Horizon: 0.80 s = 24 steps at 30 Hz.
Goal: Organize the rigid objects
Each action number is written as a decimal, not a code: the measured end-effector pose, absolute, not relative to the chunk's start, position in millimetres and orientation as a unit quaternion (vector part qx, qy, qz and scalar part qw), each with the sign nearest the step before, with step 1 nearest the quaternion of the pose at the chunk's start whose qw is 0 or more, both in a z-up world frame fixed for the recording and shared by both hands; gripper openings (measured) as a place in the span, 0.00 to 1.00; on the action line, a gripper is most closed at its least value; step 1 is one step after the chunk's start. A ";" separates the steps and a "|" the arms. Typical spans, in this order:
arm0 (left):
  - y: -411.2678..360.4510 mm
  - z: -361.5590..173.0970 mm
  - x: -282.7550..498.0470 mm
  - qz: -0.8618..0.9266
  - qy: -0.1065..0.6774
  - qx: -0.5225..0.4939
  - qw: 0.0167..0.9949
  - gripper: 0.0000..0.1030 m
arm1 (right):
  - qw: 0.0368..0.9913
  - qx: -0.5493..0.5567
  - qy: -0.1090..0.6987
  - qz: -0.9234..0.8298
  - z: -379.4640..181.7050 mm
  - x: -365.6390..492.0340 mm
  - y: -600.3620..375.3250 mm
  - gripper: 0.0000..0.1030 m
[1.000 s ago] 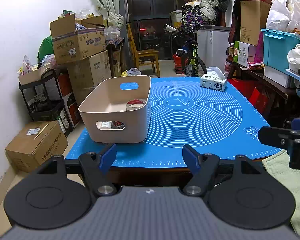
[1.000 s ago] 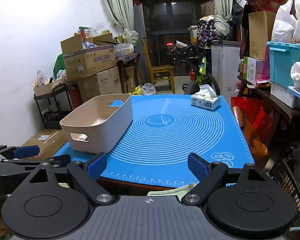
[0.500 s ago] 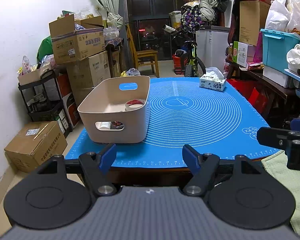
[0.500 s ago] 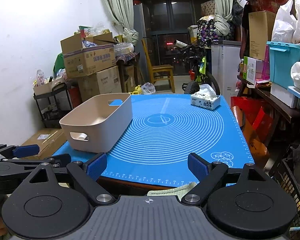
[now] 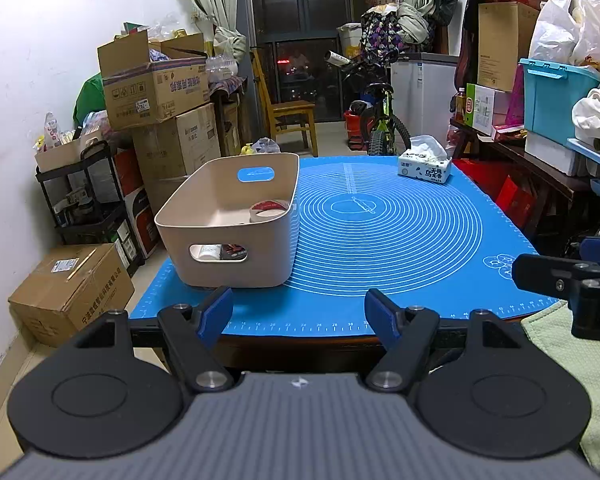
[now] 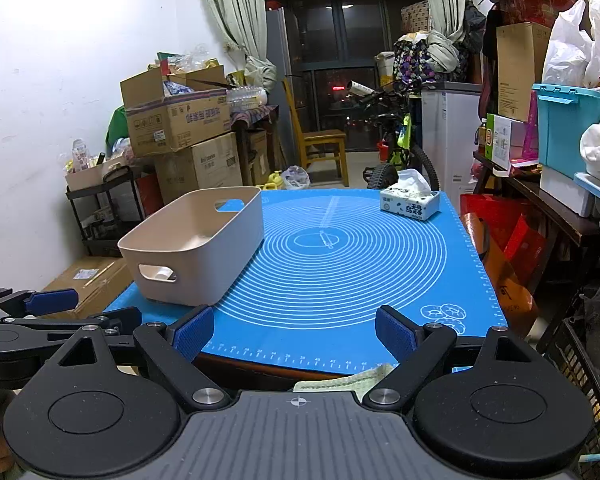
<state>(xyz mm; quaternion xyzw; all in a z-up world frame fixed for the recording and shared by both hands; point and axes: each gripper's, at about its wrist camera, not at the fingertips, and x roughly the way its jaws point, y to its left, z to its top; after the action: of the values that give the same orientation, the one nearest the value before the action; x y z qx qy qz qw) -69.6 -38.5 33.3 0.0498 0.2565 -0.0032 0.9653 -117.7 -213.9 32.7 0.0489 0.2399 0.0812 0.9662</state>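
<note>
Both hand-held grippers, left [image 5: 298,312] and right [image 6: 294,332], are still hovering open and empty before the blue silicone-matted tabletop [image 5: 380,240], nothing changing, the beige plastic bin [image 5: 224,220] already holding the items.

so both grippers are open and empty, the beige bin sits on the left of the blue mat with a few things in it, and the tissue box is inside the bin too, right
Not quite: the tissue box is not in the beige bin. It stands by itself at the far right of the blue mat, as the left wrist view shows. The rest holds: the left gripper and right gripper are open and empty, and the bin holds a few things.
</note>
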 end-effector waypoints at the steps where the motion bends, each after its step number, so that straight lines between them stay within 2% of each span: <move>1: -38.3 33.3 -69.6 -0.003 0.257 0.050 0.965 0.71 | 0.966 0.049 0.240 0.081 32.7 -117.7 -214.1 0.87; 24: -39.4 32.9 -69.1 -0.003 0.255 0.050 0.966 0.71 | 0.966 0.049 0.242 0.081 31.7 -117.1 -216.7 0.87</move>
<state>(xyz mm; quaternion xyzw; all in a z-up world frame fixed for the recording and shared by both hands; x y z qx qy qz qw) -69.1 -39.4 32.9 0.0499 0.2550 -0.0031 0.9657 -117.1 -216.7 31.7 0.0485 0.2418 0.0808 0.9657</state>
